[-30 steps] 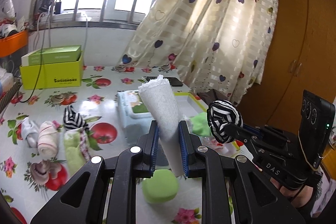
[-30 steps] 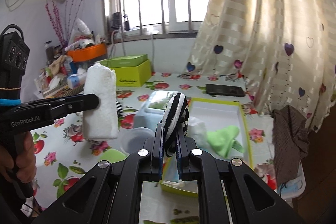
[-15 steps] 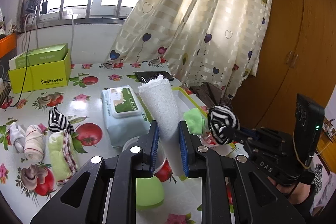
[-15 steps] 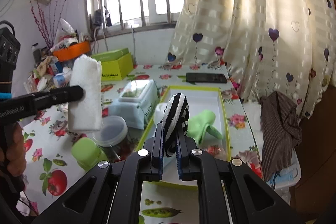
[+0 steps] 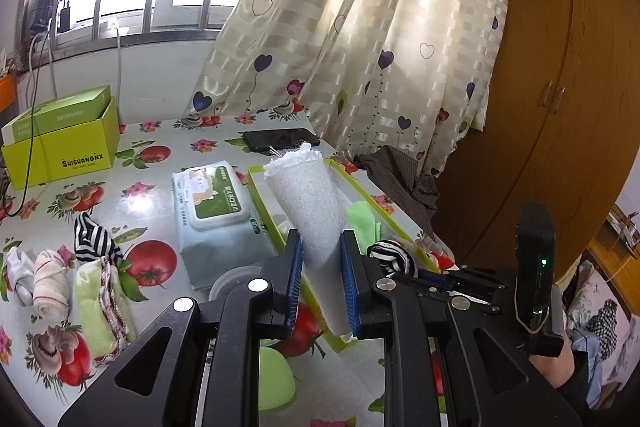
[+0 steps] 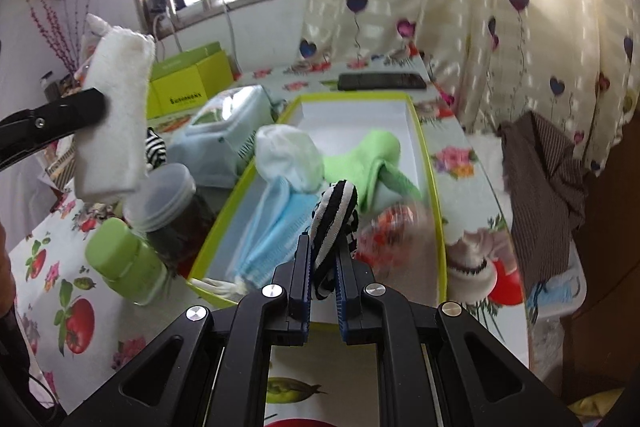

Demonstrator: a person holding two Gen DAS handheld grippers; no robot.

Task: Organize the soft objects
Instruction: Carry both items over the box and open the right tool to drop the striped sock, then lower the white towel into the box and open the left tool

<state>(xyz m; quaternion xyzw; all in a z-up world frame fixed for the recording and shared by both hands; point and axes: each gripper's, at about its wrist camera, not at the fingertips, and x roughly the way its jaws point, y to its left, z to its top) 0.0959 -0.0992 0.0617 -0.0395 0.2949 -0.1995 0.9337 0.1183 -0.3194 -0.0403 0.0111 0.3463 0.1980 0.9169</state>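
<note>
up front, left tool [image 5: 320, 279] clamped tight on a white rolled towel [image 5: 308, 203], roll standing tilted toward 11 o'clock above the blue pads. right tool [image 6: 323, 277] nearly closed on a black-and-white striped sock [image 6: 334, 219], sock bulging up out of the pads. seen from the right wrist, sock held low over the near end of a green-rimmed tray [image 6: 434, 187], tray lying on the worktop [image 6: 464, 187] with its length toward 12 o'clock. inside the tray: a white sock [image 6: 288, 155], a green sock [image 6: 372, 155] and a blue mask [image 6: 276, 223], all touching. at 9 o'clock of the tray, a clear-lidded jar [image 6: 168, 195] and a green bottle [image 6: 120, 255], just beside each other. wipes pack [image 5: 212, 211] at 10 o'clock of the tray, phone [image 6: 380, 81] beyond the far end. from the left wrist, at 9 o'clock on the worktop, more rolled socks [image 5: 48, 283] and another striped sock [image 5: 94, 239] in a row. yellow-green box [image 5: 60, 143] far back at 10 o'clock. brown cloth [image 6: 548, 187] draped at 3 o'clock past the worktop edge.
</note>
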